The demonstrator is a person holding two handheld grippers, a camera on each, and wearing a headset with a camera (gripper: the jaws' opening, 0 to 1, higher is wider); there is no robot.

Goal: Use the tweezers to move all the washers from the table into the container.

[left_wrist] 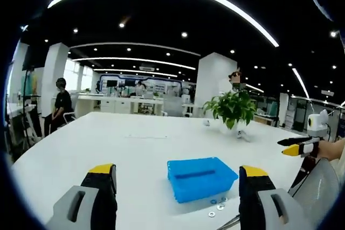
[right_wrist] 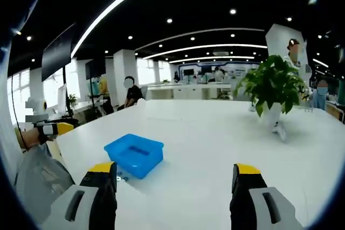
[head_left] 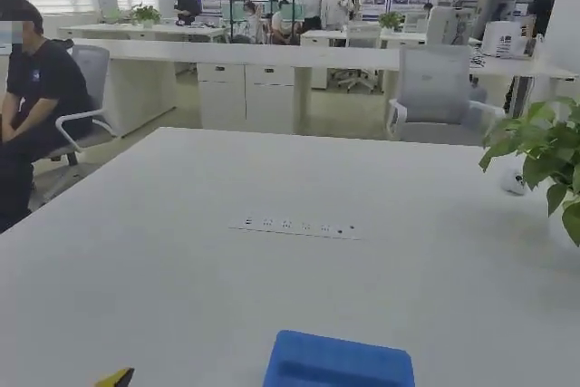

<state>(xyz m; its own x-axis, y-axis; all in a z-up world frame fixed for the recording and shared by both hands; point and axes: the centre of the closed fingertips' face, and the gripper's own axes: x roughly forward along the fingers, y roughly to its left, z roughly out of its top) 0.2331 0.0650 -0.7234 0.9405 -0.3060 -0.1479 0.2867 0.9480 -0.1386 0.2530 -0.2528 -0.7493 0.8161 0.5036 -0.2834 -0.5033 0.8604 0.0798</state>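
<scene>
The blue container sits on the white table at the near edge of the head view. Several small washers lie on the table just in front of the blue container; a thin metal piece, perhaps the tweezers, lies beside them. My left gripper is open and holds nothing; its yellow fingertip pokes in left of the container. My right gripper is also open and holds nothing, with the container ahead to its left and washers near it.
A power strip is set into the middle of the table. A potted plant stands at the right edge. A person sits on a chair at the far left. Desks and office chairs stand beyond.
</scene>
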